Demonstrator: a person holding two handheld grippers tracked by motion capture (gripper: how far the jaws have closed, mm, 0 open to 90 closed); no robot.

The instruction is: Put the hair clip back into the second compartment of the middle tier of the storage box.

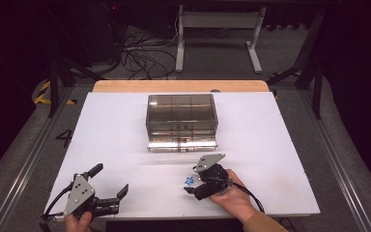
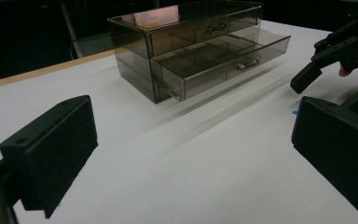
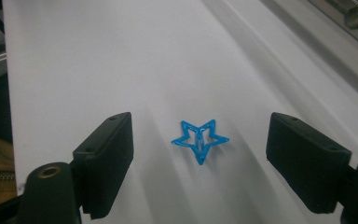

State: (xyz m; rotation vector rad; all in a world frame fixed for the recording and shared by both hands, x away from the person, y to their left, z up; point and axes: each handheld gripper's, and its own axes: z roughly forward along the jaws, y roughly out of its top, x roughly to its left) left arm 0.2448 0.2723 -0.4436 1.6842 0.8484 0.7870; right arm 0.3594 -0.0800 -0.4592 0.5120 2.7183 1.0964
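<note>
Light falls from above onto the white table [image 1: 125, 125], which glows bright against a nearly black room. Soft streaked shadows and reflections stretch from the smoky drawer box [image 1: 181, 122]. Both gripper views look dimmer, with near fingers [image 2: 51, 149] softly blurred.

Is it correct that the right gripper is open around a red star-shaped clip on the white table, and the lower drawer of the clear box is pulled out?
Not quite: the star-shaped clip is blue, not red, as the right gripper view shows. The rest holds: the right gripper is open around it on the white table, and the lower drawer of the clear box is pulled out.
</note>
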